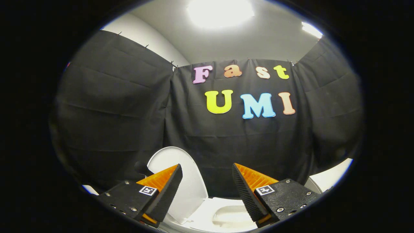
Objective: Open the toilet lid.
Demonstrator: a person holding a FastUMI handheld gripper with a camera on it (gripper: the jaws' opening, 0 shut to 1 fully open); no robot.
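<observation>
Your gripper (207,178) is spread wide right now, fingers well apart and nothing pinched between them. The toilet lid (190,181) is already up: it stands raised behind and just to the inside of your left finger (163,191), with part of it hidden by that finger. Its long axis runs up and down, rounded end at the top, hinge end down by the bowl, and it leans a bit off vertical toward the black cloth wall (226,145) behind it. Its white inner face looks toward the gap between your fingers. Below and between the fingertips you can see the white toilet bowl (226,215) and seat, open to you. Neither finger touches the lid, as far as you can tell.
</observation>
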